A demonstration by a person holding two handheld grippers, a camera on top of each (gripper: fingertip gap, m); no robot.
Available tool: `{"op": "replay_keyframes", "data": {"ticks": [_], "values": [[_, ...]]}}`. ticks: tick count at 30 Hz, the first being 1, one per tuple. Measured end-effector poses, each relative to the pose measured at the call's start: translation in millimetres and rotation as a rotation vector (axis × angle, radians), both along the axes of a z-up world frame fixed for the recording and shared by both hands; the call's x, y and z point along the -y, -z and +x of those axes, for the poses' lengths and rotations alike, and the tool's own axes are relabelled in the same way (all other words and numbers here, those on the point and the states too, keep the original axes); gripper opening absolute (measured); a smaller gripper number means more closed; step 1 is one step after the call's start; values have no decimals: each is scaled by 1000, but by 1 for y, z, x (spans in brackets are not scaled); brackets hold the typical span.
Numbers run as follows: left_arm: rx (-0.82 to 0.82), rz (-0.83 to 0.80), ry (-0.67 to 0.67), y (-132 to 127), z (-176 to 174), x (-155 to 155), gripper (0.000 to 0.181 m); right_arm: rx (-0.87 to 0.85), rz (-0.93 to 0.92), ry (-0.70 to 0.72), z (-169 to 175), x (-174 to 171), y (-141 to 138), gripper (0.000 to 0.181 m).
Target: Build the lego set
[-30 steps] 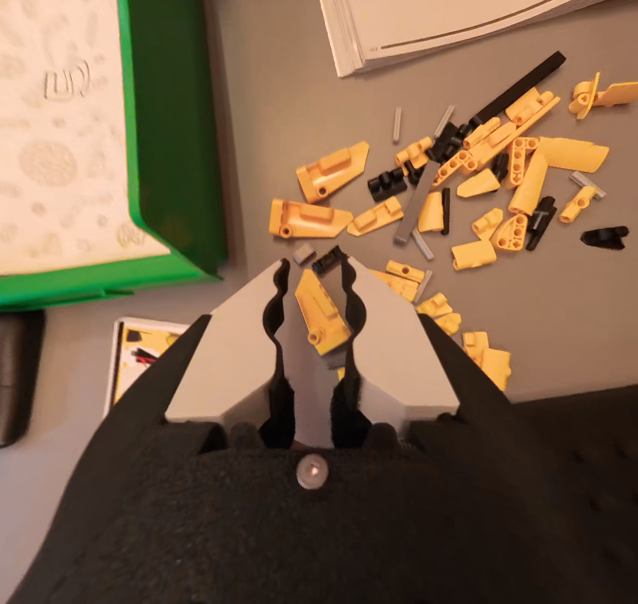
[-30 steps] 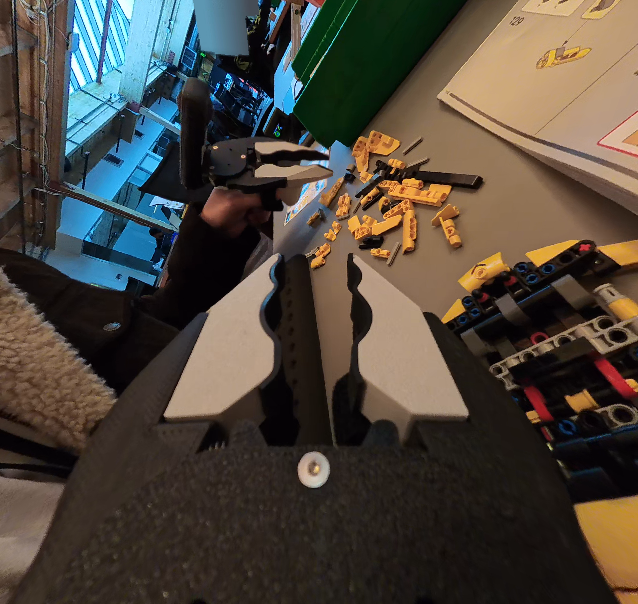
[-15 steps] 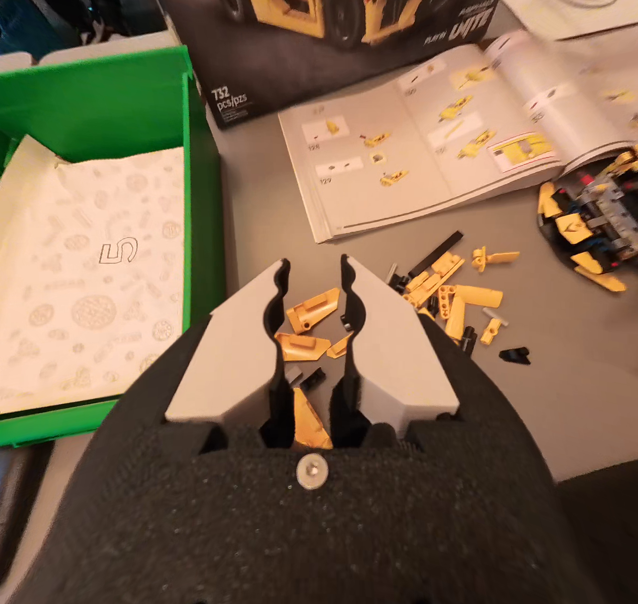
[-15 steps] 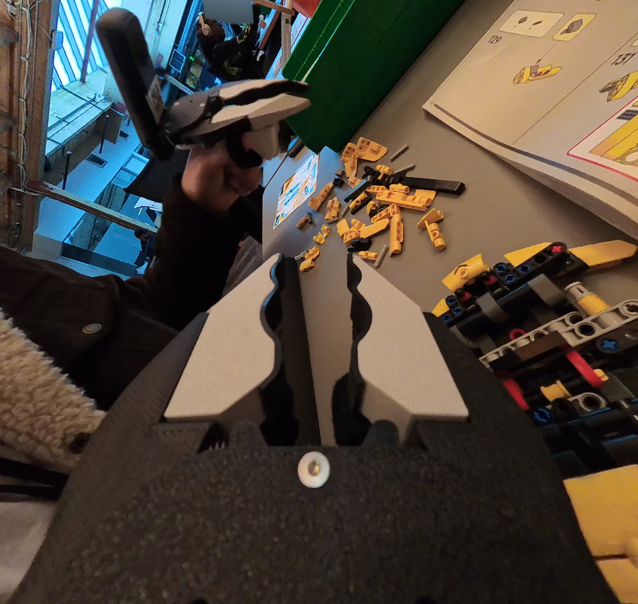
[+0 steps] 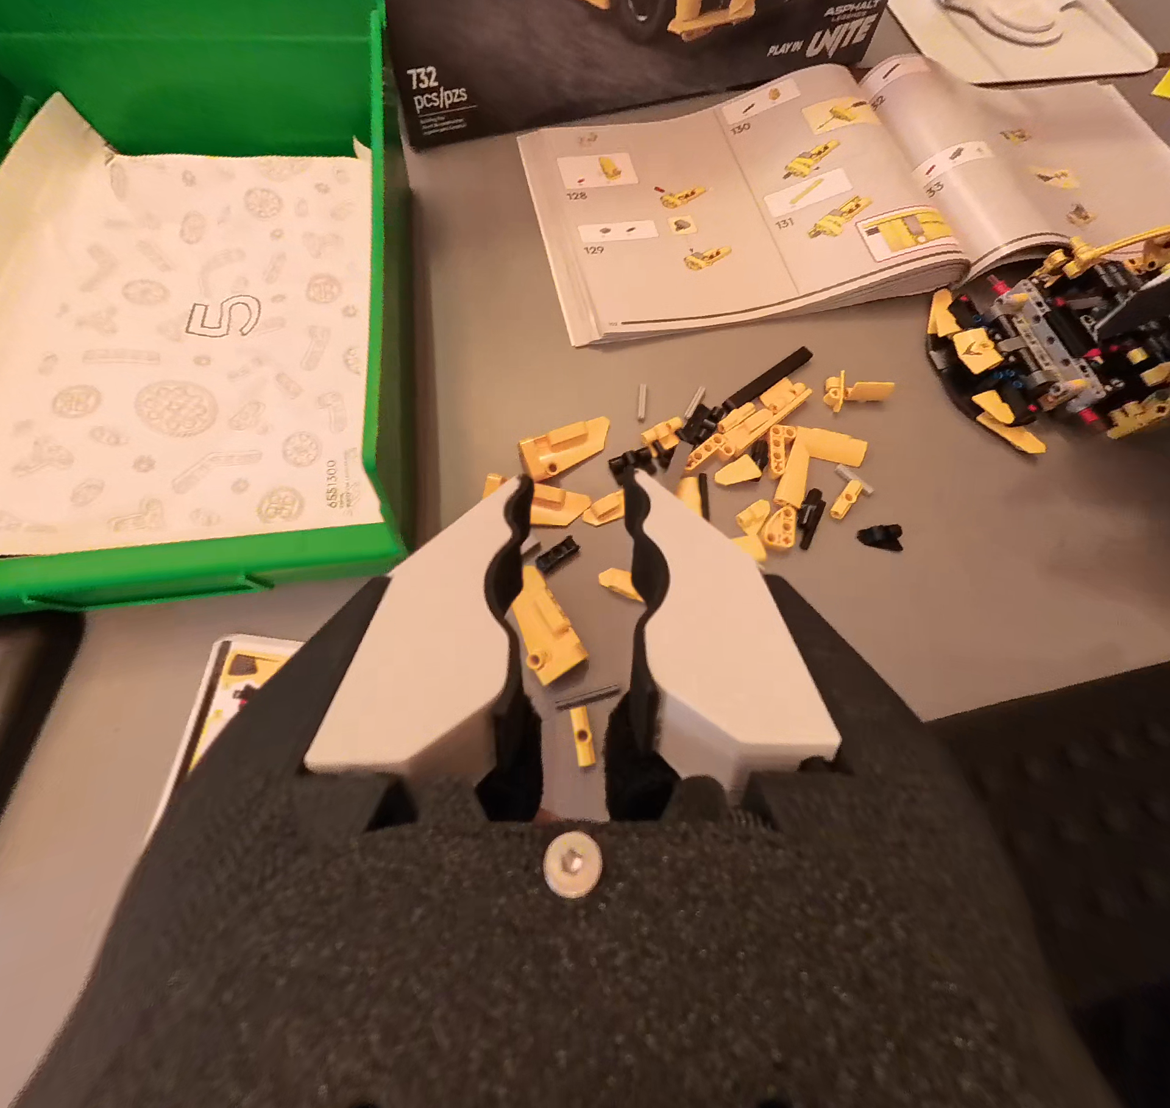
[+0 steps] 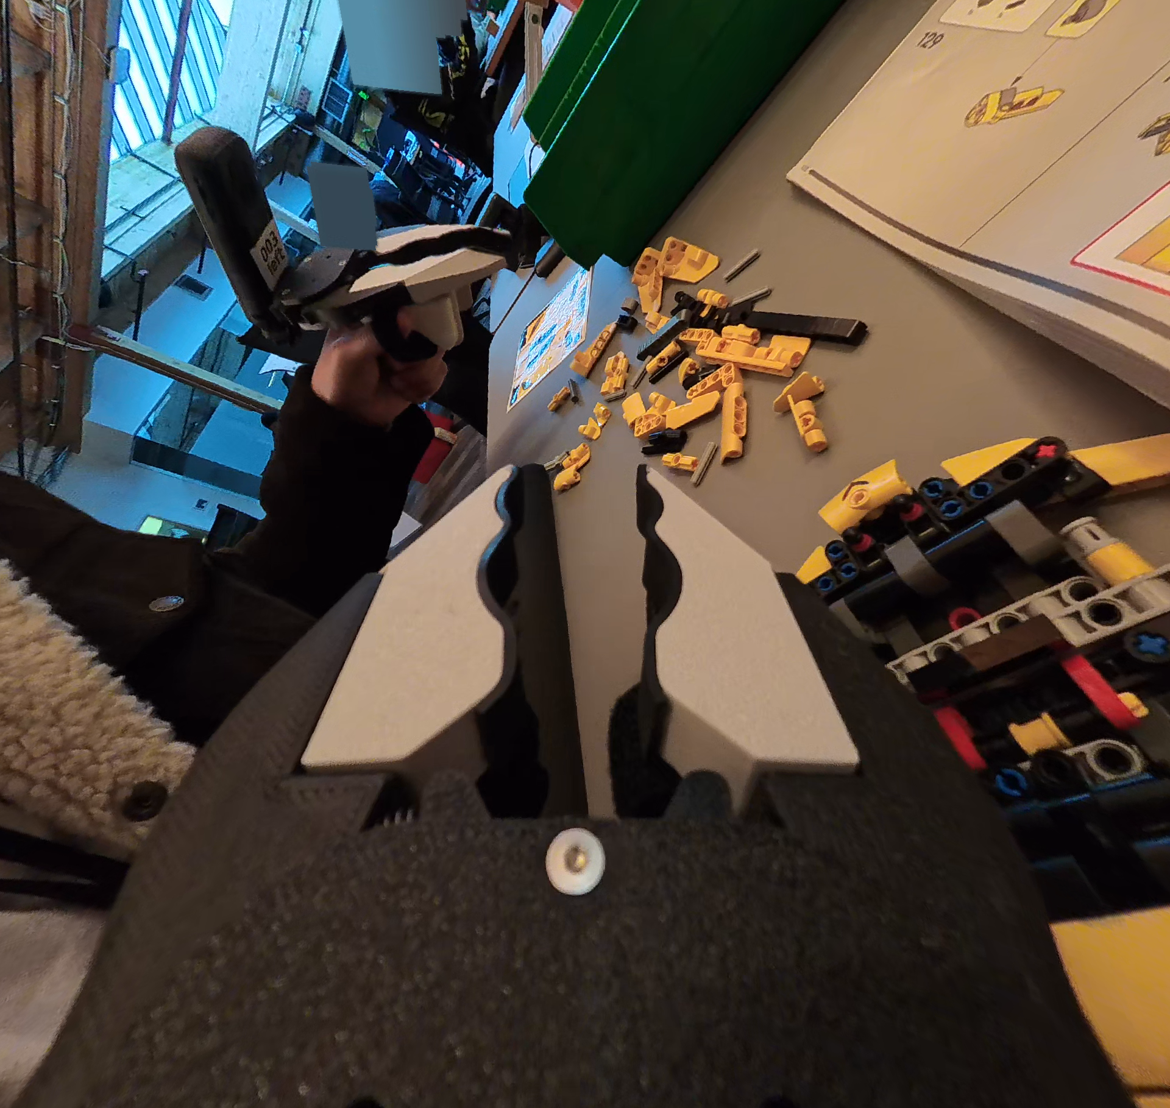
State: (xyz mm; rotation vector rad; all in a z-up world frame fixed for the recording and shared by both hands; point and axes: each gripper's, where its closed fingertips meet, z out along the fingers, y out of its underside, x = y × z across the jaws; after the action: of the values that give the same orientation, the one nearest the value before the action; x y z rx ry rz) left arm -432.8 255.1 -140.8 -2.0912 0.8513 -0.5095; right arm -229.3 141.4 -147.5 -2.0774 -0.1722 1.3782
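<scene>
Left wrist view, far left: one green plastic bin (image 5: 380,255), straight-walled and glossy, with a single crinkled white paper bag (image 5: 183,343) lying flat inside. Beside it on the matte grey table (image 5: 481,293), one printed sheet (image 5: 225,679) pokes out from under your left gripper (image 5: 573,486).

Your left gripper hangs above the table, tilted down at the parts. Its two grey fingers (image 5: 430,647), wavy black pads on the inner faces, stand a narrow gap apart with nothing between them. One yellow wedge panel (image 5: 547,625) lies on the table below the gap.

Centre: a loose pile of lego parts (image 5: 753,445), mostly yellow curved shells and holed beams, some black pins, a few grey axles; too many overlap to count. Behind it, one open instruction booklet (image 5: 728,223) and one dark cardboard box (image 5: 633,21).

Right: the half-built car (image 5: 1044,343), knobbly black, grey and yellow, touches the booklet's edge.

Right wrist view: your right gripper (image 6: 579,476) lies low, rolled sideways just beside the car, likewise parted narrowly and empty. Your left hand (image 6: 380,375) grips its handle, raised.
</scene>
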Motion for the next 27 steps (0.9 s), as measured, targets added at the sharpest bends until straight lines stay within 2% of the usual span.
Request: {"op": "replay_keyframes", "data": {"ticks": [2,7,11,18,19,20,21,25,27], "values": [[-31,2,2,5,0,-5,29,2,1,-5,-2,0,0,34],[-177,-9,26,37,23,-30,29,15,3,-13,-4,3,0,34],[-299,-81,-24,72,27,-46,31,36,14,9,3,3,-3,34],[-313,-143,-181,100,22,-57,30,-5,0,11,5,2,-1,34],[-296,-147,-189,101,23,-57,26,-6,-1,3,3,3,-1,35],[-277,-144,-203,100,24,-59,10,-6,0,-5,1,4,-1,34],[-264,-131,-217,98,23,-61,8,-5,0,-13,-1,5,-1,34],[-197,-123,-227,89,29,-64,7,-3,6,-31,-5,7,0,35],[-69,-119,-215,73,43,-61,7,-8,23,-32,-6,6,-3,35]]}}
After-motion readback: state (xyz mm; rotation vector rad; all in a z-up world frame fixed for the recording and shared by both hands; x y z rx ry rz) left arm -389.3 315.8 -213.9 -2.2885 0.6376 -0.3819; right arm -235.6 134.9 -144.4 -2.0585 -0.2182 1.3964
